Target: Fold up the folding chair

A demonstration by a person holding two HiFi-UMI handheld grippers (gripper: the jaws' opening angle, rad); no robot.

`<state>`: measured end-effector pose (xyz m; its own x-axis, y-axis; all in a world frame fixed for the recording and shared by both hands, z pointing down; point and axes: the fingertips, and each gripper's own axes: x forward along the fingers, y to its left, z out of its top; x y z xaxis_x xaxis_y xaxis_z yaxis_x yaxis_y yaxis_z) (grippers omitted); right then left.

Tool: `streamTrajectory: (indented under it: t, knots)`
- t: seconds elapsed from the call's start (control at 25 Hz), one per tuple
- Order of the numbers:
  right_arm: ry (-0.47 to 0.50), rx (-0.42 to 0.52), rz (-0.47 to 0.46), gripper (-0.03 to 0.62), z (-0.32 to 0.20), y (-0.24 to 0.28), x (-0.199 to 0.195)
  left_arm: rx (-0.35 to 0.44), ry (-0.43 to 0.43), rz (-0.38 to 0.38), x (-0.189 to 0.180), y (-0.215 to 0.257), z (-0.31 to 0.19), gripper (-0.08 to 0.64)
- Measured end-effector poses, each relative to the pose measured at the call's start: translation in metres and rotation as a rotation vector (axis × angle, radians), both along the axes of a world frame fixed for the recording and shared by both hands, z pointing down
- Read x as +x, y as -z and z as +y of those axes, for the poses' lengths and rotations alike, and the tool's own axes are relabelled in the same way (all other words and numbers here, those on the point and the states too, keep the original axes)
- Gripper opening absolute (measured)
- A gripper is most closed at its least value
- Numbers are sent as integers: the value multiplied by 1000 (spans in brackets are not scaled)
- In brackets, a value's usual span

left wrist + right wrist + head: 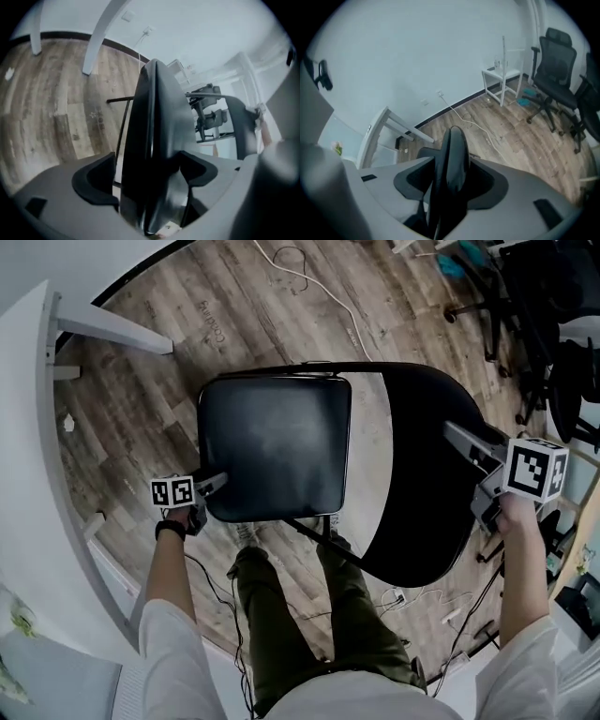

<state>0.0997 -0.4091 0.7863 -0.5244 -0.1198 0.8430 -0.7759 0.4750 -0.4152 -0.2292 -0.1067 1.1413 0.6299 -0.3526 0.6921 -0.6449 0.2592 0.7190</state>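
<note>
- Head view is showing the folding chair (412, 427) standing on the wooden floor (141, 418) right in front of the person's legs (281, 615), with a white desk (28, 474) curving past on the left.
- The chair is still sitting fully opened out: its black seat (274, 446) is lying flat and facing up, and the curved backrest (427, 521) is standing apart from it on the right.
- The left tongs (214, 482) are reaching the seat's near left corner. In the left gripper view the seat's edge (150, 140) is running between the jaws, but they are standing wide, with a strip of floor showing beside one pad, so they are released and not yet gripping.
- The right tongs (464, 465) are meeting the backrest's outer rim. In the right gripper view the rim (452, 154) is filling the gap and both pads are lying against it, so these tongs are grasping the backrest.
- Judging from this, the work is only beginning: both hands are getting into place, and no folding is showing.
- What is remaining, as I read it, is securing the seat, swinging it towards the backrest, and bringing the legs together.
</note>
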Motion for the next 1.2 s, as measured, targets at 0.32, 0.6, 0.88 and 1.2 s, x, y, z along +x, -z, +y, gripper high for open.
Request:
streamTrajectory:
  t: [0.32,0.6,0.88,1.2]
  knots:
    - [52,-100,-120,84,4,-1,-8,12,116,206,12,-2,1,417]
    - [56,-132,-155,64,6,17,-9,-10,121,158,30,26,5,417]
    - [53,-157,-179,64,9,54,10,25,137,183,80,107,4,417]
    - [2,-140,-35,67,-1,95,59,68,69,184,160,204,-17,419]
